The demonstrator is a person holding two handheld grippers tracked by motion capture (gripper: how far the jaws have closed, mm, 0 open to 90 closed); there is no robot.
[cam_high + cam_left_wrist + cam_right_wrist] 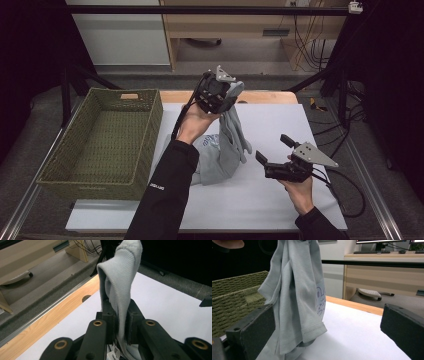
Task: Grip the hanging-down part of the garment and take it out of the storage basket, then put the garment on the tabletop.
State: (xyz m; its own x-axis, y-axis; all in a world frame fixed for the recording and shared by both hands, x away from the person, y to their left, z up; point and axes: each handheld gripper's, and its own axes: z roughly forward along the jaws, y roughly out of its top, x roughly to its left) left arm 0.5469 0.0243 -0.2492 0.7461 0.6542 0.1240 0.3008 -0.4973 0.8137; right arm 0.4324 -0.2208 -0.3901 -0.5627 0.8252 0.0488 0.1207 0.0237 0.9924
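Grey shirt [225, 145] | clamped in left hand-held gripper [218, 95] | hanging to table [290, 125]

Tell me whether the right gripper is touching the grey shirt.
Apart. In the high view the right gripper stands with open jaws to the right of the hanging grey shirt, bare white table between them.

A green woven basket [102, 145] stands at the left of the white table [280, 200], just beside it.

Grey floor [240, 80], wooden desk [250, 22], perhaps cables [307, 45] beyond.
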